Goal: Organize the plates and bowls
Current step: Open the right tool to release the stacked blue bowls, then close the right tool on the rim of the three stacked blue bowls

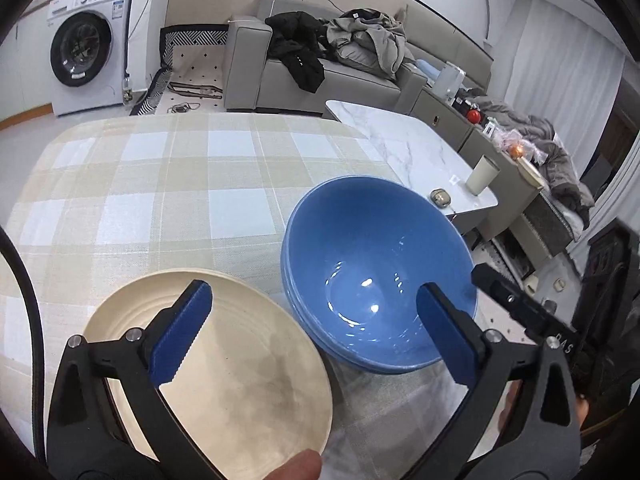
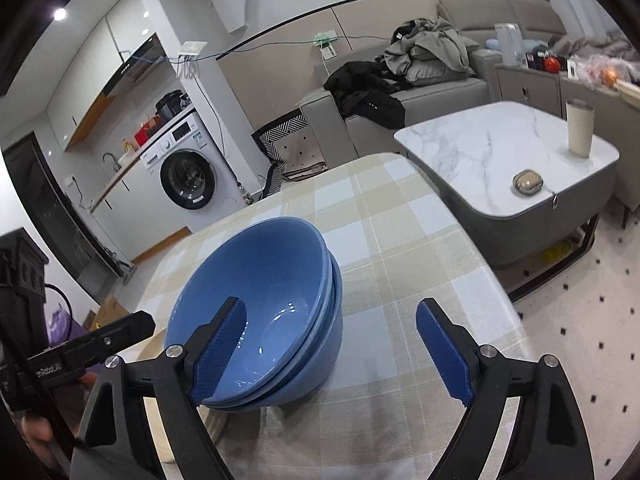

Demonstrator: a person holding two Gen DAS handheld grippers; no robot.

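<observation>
A stack of blue bowls [image 1: 376, 264] stands on the checked tablecloth [image 1: 160, 184], with a cream plate [image 1: 224, 368] just to its left. My left gripper [image 1: 316, 332] is open and empty, one finger over the plate and the other over the bowls' near rim. In the right wrist view the blue bowls [image 2: 264, 300] sit nested near the table's front. My right gripper [image 2: 332, 352] is open and empty; its left finger hangs over the bowls' inside, its right finger over bare cloth.
A marble coffee table [image 2: 500, 152] with a white cup [image 2: 579, 128] and a small case [image 2: 528, 182] stands beyond the table's right edge. A grey sofa [image 1: 320, 76] with clothes and a washing machine [image 1: 86, 52] lie further back.
</observation>
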